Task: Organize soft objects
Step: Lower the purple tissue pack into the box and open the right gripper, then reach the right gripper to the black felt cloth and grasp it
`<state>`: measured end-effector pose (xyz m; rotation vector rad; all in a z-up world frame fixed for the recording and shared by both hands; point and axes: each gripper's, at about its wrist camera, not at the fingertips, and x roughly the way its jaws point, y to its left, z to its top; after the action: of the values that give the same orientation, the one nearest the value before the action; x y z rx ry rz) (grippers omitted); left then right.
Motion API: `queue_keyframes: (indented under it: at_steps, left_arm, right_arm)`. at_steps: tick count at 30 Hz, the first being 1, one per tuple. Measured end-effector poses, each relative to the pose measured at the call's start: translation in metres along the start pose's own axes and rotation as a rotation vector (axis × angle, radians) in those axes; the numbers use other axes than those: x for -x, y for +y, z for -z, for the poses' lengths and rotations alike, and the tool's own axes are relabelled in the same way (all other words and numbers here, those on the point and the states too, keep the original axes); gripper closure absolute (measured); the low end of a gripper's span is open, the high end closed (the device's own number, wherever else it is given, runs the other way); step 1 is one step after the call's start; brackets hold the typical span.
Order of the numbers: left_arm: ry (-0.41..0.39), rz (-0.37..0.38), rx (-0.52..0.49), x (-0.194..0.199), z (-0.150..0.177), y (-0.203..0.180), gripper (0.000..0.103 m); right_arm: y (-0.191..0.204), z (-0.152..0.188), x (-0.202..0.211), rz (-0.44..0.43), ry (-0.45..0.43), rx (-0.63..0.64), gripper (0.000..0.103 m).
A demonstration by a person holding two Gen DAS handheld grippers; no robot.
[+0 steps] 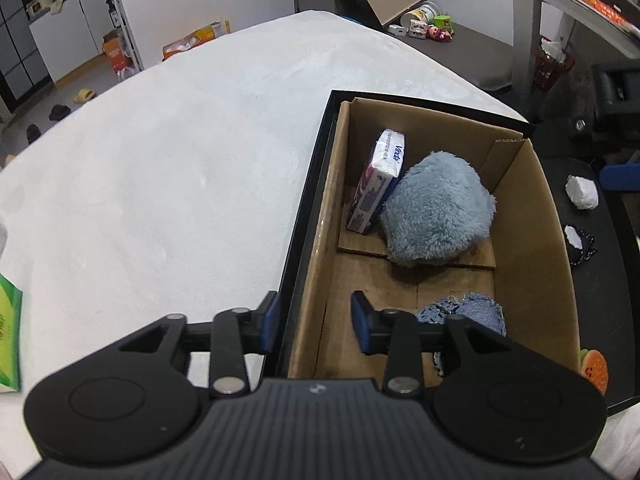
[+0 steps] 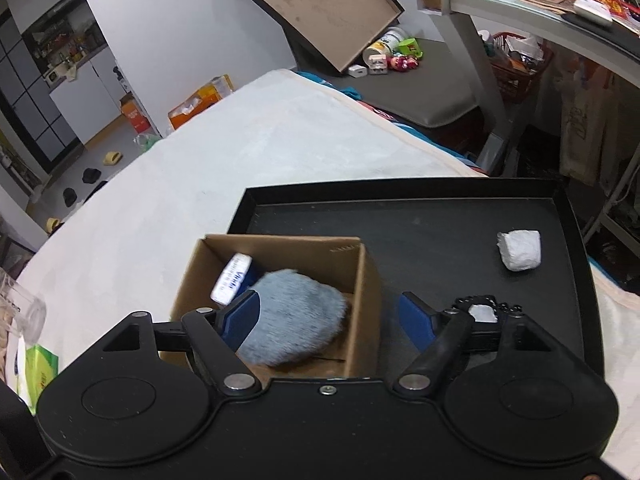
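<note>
2 grippers hang with jaws parted and empty, the left gripper [image 1: 314, 322] straddling the cardboard box [image 1: 532, 216] wall, the right gripper [image 2: 328, 318] above it, while the fluffy blue cloth [image 1: 436, 210] lies inside beside a tissue pack [image 1: 378, 182].

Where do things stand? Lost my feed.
Left gripper open, empty, astride the cardboard box wall. Right gripper open, empty. Fluffy blue toy boxed; white wad still on tray. Nothing blocking.

Partly hidden and cropped things

The denim patch [image 1: 472, 310] lies half behind the left claw [image 1: 316, 322]; a green packet [image 1: 9, 336] is cropped; the fluffy blue cloth [image 2: 296, 320] looks blurred, perhaps moving.
</note>
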<state>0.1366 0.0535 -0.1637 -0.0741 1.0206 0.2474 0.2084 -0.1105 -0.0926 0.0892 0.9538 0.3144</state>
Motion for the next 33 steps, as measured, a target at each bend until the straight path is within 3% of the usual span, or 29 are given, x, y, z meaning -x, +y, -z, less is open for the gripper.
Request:
queue_keyframes:
  at_steps: [15,33]
  left_arm:
    - [-0.015,-0.046,-0.081,0.004,-0.002,-0.021,0.035]
    - [0.047,-0.169,-0.285,-0.009,0.0,-0.066,0.021]
  right_arm:
    - [-0.043,0.002,-0.005,0.06,0.017,-0.04,0.026]
    - [-0.103,0.005,-0.031,0.159,0.086,-0.115,0.026]
